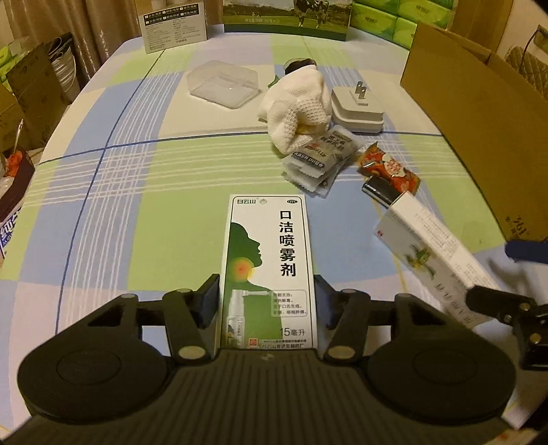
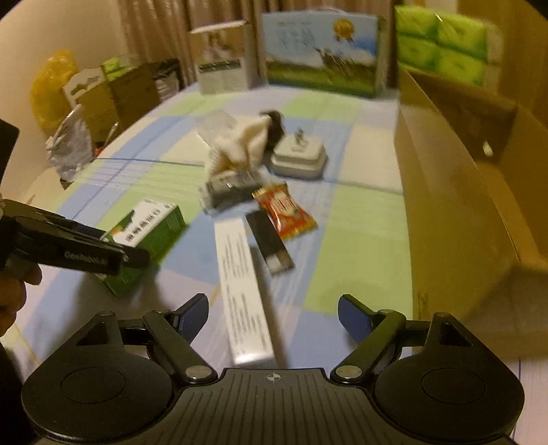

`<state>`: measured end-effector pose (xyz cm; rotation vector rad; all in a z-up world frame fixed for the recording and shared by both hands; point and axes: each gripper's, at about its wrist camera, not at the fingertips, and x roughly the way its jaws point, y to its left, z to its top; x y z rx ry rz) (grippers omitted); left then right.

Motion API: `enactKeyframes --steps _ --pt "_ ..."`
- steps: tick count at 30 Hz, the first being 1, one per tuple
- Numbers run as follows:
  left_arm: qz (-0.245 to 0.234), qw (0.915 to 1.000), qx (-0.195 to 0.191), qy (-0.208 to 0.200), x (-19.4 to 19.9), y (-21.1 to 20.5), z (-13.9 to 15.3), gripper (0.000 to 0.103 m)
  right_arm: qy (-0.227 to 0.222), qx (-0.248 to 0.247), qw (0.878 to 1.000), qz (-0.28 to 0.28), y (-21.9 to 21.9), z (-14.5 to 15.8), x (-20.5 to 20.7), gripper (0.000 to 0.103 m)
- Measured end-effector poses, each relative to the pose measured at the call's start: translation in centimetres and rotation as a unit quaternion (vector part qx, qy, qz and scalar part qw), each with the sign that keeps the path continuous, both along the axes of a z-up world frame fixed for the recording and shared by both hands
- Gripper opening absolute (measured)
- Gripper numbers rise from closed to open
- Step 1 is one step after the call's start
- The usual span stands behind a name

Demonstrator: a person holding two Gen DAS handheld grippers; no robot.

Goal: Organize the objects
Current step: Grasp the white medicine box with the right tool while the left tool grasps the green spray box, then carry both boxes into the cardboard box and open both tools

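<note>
Now the left tool closes its two pads against the long sides of the green-and-white throat spray box, which lies flat on the checked table; the step in hand is judged to be its pick-up. The right tool stands apart over the long white carton, gripping nothing. Next, presumably, comes a lift toward the open cardboard box, calling for a firm grip.

Curtain behind checked tablecloth; green tissue packs and yellow bag at edges.
</note>
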<state>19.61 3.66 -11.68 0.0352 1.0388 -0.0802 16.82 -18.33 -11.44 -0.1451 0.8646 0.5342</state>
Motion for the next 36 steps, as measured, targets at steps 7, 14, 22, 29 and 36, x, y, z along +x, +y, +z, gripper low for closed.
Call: enactKeyframes --steps 7,14,22,29,36 --pt "-0.03 0.9995 0.003 -0.011 -0.2 -0.8 0.2 0.051 0.017 -0.013 0.999 0.036 1.8 -1.3 1.4 0.054" --pt "-0.052 0.9983 0.02 -0.018 0.1 -1.5 -0.2 0.055 0.025 -0.035 0.997 0.064 3.5 -2.3 2.2 0.036" --pt "-0.061 0.9977 0.027 -0.009 1.3 -1.9 -1.1 0.051 0.027 -0.044 0.996 0.068 3.6 -3.1 2.1 0.023" --pt "-0.054 0.9978 0.037 -0.011 0.3 -2.3 -0.3 0.051 0.037 -0.026 0.998 0.033 2.6 -2.1 1.7 0.023" --pt "-0.065 0.9971 0.023 -0.031 -1.3 -3.3 3.2 0.051 0.005 0.005 1.0 0.008 0.8 2.3 0.4 0.023"
